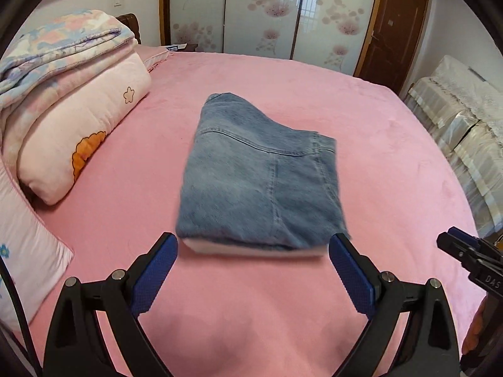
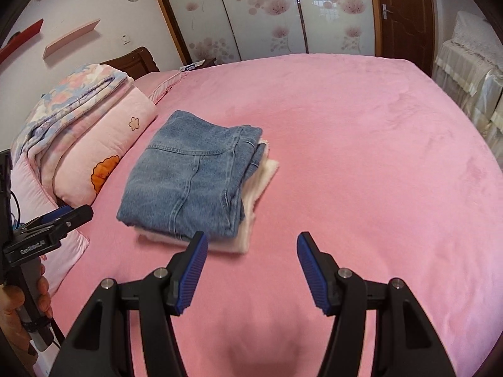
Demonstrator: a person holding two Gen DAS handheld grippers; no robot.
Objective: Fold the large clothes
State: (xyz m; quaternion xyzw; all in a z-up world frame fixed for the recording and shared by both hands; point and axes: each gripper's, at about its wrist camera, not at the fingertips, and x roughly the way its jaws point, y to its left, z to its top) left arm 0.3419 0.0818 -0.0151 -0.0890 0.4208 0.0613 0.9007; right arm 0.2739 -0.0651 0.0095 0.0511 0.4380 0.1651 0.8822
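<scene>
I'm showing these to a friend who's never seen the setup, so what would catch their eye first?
Probably the folded blue denim jeans, lying mid-bed on the broad pink fleece bedspread with a white fluffy layer peeking out beneath. Next, the stack of pink floral quilts at the bed's left side. Both blue-padded claws, left claw and right claw, hang open and empty in front.

Folded blue denim jeans (image 2: 188, 176) cover most of a white fleecy garment (image 2: 251, 216) beneath them, so only its near and right edges show. The jeans' near edge (image 1: 261, 238) is smeared by motion blur in the left wrist view. The right black two-finger gripper (image 1: 471, 254) is cut off by that picture's right edge, its fingertips partly unseen. A hand (image 2: 19, 308) is cropped at the right wrist view's left edge.
</scene>
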